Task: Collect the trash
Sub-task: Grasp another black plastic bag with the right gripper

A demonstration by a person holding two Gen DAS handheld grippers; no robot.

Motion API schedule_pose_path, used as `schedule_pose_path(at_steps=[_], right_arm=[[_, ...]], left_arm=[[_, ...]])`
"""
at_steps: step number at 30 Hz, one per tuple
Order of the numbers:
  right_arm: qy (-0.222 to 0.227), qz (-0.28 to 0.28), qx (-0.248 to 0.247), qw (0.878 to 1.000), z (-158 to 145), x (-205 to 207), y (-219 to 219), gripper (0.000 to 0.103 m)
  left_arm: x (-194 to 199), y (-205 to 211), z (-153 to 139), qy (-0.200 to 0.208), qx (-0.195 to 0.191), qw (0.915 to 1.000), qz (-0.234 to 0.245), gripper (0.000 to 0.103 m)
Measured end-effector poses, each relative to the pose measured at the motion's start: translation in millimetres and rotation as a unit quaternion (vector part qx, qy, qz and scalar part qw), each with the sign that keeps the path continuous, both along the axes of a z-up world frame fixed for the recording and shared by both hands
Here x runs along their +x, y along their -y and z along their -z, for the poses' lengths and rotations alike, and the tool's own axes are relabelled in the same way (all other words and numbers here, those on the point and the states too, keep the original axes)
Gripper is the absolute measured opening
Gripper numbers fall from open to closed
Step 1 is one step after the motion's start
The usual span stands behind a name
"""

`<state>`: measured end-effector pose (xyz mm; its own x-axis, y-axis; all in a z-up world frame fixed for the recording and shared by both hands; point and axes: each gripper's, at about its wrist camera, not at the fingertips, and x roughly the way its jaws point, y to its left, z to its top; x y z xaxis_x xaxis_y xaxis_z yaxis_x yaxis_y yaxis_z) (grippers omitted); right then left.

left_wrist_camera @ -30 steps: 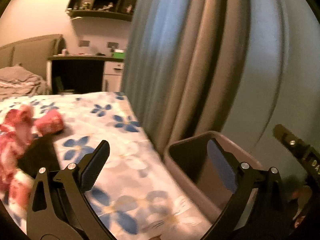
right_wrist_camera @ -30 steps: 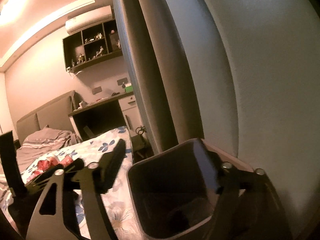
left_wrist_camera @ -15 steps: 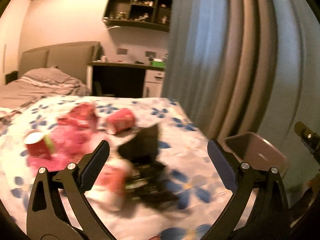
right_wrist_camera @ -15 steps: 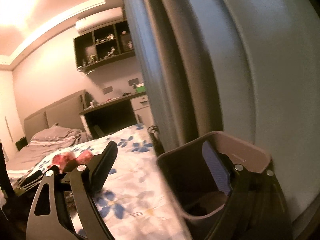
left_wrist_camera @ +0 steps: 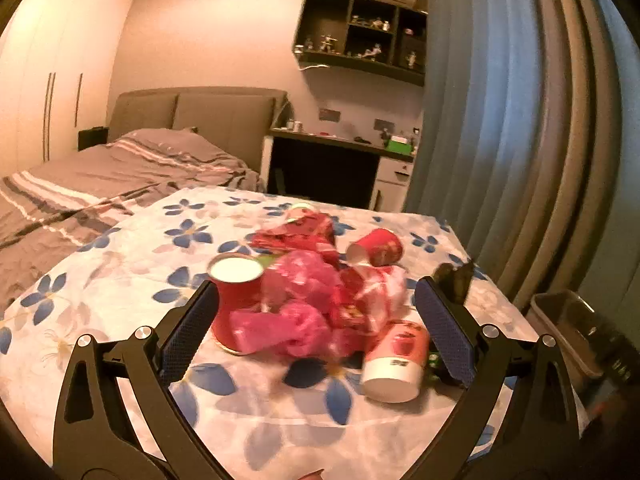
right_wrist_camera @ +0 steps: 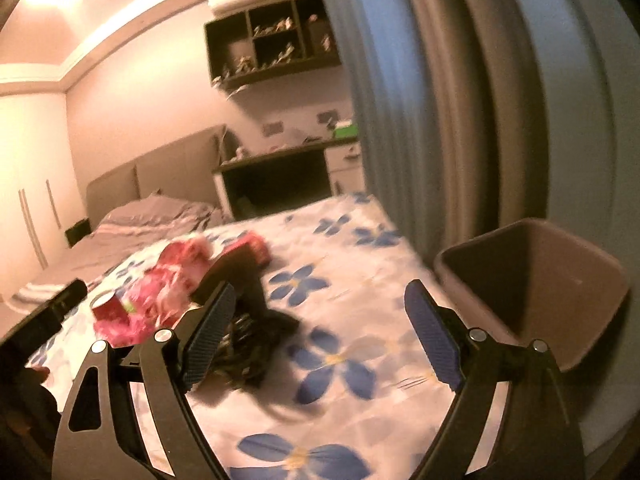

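The left gripper (left_wrist_camera: 316,328) is hanging with its jaws wide apart and nothing between the pads, over the near part of the floral cloth (left_wrist_camera: 120,272). Beyond it, mid-cloth, cups (left_wrist_camera: 236,300) and pink wrappers (left_wrist_camera: 304,304) are lying heaped. The right gripper (right_wrist_camera: 320,332) is gaping too, holding nothing, above the cloth's right edge, with a black wrapper (right_wrist_camera: 248,312) sitting just past its left finger. The bin (right_wrist_camera: 540,280) is standing off that right edge, beside the curtain (right_wrist_camera: 460,100).

Three red cups (left_wrist_camera: 236,296), one bin (right_wrist_camera: 532,292)
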<state>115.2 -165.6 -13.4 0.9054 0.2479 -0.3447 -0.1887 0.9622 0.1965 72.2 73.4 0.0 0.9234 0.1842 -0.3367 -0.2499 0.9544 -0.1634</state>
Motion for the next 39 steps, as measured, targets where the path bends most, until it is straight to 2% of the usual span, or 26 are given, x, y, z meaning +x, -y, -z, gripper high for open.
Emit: schedule_pose_path(at_steps=[12,26,30,39], right_arm=[[-0.038,-0.044,-0.034,0.998,8.4,28.6,-55.5,0.079],[-0.136,-0.084,-0.043,0.986,40.1,50.8,-73.6,0.06],[-0.162,-0.097,-0.035,0.981,47.8,53.8,-74.4,0.05],[-0.199,-0.114,-0.026,0.973,57.0,60.2,-73.1,0.014]], left_arm=[[-4.4,-27.2,6.2,-0.002,-0.017,0.9997,-0.014,0.097],[4.1,-26.1,13.2,-0.011,-0.022,0.9997,0.002,0.097],[5.4,-22.8,14.9,-0.016,-0.024,0.9995,0.011,0.097],[11.4,-4.6,23.2,-0.034,-0.019,0.9977,0.056,0.096]])
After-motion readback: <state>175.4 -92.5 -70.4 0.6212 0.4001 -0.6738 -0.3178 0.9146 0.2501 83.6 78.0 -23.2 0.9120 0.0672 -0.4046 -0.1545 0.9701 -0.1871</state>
